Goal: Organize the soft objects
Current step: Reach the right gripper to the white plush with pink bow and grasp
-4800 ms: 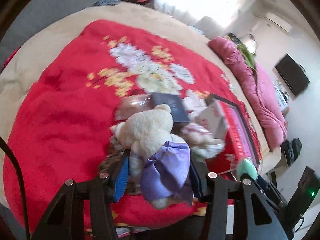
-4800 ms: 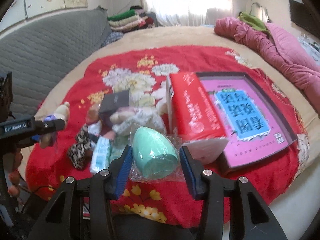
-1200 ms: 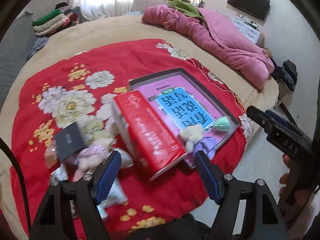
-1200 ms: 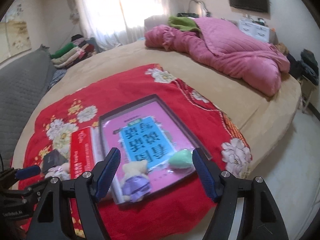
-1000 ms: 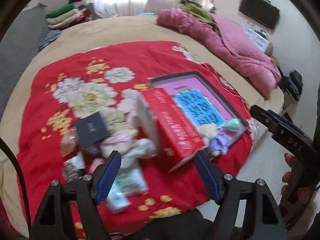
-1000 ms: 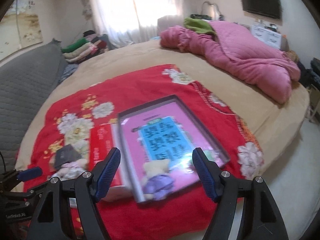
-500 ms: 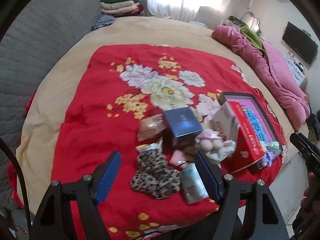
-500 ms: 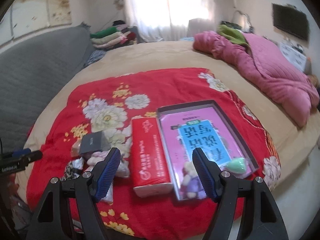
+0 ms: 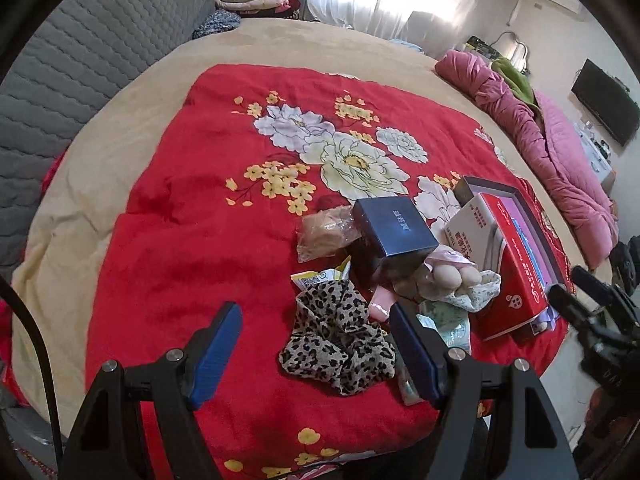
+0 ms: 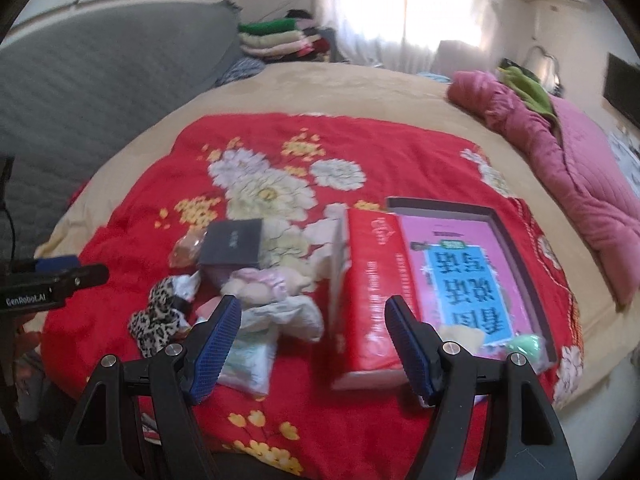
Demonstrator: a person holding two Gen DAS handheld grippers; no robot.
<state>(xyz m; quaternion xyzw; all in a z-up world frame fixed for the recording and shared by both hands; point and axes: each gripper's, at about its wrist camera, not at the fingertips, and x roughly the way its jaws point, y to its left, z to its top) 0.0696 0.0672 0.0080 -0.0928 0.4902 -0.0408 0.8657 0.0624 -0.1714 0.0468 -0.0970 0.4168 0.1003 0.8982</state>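
**A:** Why are both claws seen empty above the bed?

**B:** Nothing is held in either. The left claw is spread apart over the leopard-print scrunchie, with its right pad close beside the fabric but not pressed on it. The right claw is likewise held apart, in front of the pile and the red tissue pack; no pad is closed on anything.

**A:** Where are the soft things kept?

**B:** A cream plush toy and a mint sponge are already laid in the near end of the shallow pink-lined box. It is judged that the box is being used as the collecting place. The rest is left heaped on the red floral blanket: the scrunchie, a pale stuffed doll, small packets, and a dark blue box propped on top.

**A:** Why is the tissue pack stood against the box?

**B:** That cannot be settled; it may simply be parked there. The scrunchie is judged the likeliest next pick, since it is framed by the left claw.
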